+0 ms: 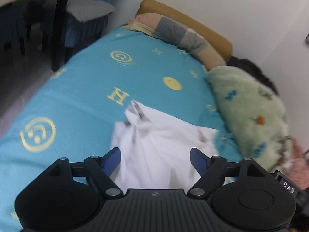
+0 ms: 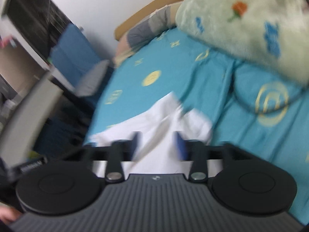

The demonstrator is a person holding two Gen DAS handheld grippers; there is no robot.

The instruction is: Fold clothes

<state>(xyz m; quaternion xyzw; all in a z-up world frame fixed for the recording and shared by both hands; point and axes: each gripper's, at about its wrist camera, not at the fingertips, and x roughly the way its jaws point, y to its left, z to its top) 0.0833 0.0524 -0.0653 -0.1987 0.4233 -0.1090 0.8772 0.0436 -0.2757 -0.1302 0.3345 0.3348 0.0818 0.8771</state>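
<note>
White garment (image 1: pixel 154 145) on turquoise bedsheet (image 1: pixel 77 96)

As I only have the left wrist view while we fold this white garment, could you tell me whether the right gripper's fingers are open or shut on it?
Observer: The right gripper is open. Its fingers stand apart, and the white garment shows in the gap, not pinched.
Operator: Thank you. Is anything lying near the garment on the blanket side?
Observer: Yes, a round blue pillow with a gold print, partly tucked under the green blanket.
Operator: And on the opposite side?
Observer: A grey panel stands off the bed's edge. It is too blurred to tell what it is.
</note>
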